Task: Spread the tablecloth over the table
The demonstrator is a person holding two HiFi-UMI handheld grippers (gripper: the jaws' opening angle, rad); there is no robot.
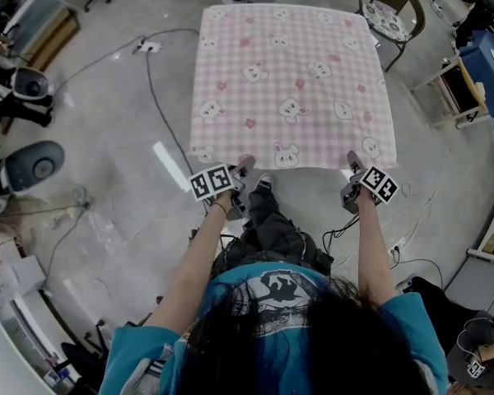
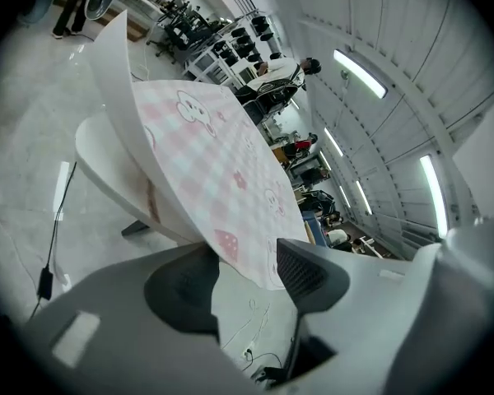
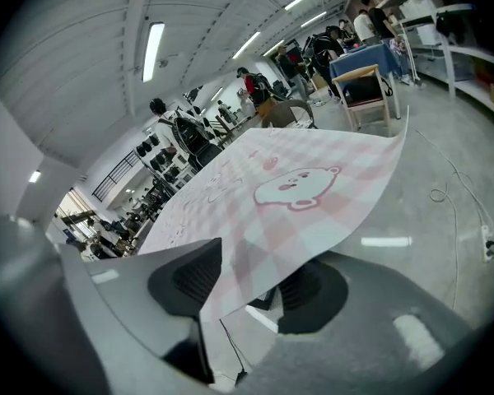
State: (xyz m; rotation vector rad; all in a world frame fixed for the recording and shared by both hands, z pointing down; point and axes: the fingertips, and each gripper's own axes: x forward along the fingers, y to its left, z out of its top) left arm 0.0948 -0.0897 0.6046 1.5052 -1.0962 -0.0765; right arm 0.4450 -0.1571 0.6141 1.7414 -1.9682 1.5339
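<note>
Cloth [image 1: 292, 89]: lies flat over the table [image 2: 95, 151], near edge hanging toward me.
Left gripper [image 1: 244, 167]: released, with the corner loose between its jaws.
Right gripper [image 1: 353, 167]: released as well.
Advice: I would draw both straight back, so the hem does not snag.

No words, numbers, brands or labels can be read anywhere in view.

Pink bear-print tablecloth [image 1: 292, 85] flat; left gripper [image 1: 243, 168] and right gripper [image 1: 353, 163] at its near edge
</note>
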